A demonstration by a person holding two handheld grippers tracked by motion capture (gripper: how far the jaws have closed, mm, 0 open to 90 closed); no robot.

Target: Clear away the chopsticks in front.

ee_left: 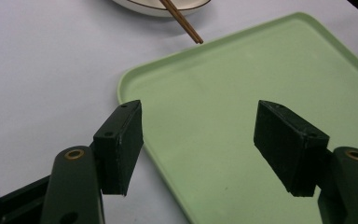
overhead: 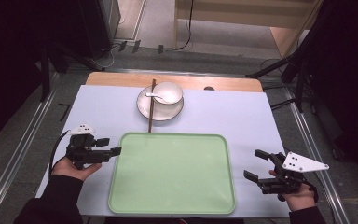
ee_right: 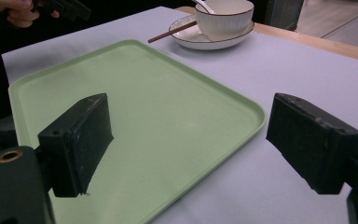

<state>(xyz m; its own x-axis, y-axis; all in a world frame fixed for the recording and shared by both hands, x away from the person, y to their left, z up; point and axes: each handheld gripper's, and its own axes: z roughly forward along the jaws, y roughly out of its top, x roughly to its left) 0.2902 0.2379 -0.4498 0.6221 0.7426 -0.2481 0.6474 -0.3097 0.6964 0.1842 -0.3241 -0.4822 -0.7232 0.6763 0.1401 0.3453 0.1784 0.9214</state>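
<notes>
The left gripper (overhead: pixel 115 145) sits at the left edge of the green tray (overhead: pixel 172 205), jaws spread and holding nothing, the tray's rim between them. The right gripper (overhead: pixel 255 164) waits just off the tray's right edge, jaws wide and empty too. My guess is the tray gets gripped; the left side should settle squarely over the rim before pinching. The plate (overhead: pixel 145 109) with bowl (overhead: pixel 169 91) and chopsticks (overhead: pixel 151 112) lies beyond, so keep clear.
</notes>
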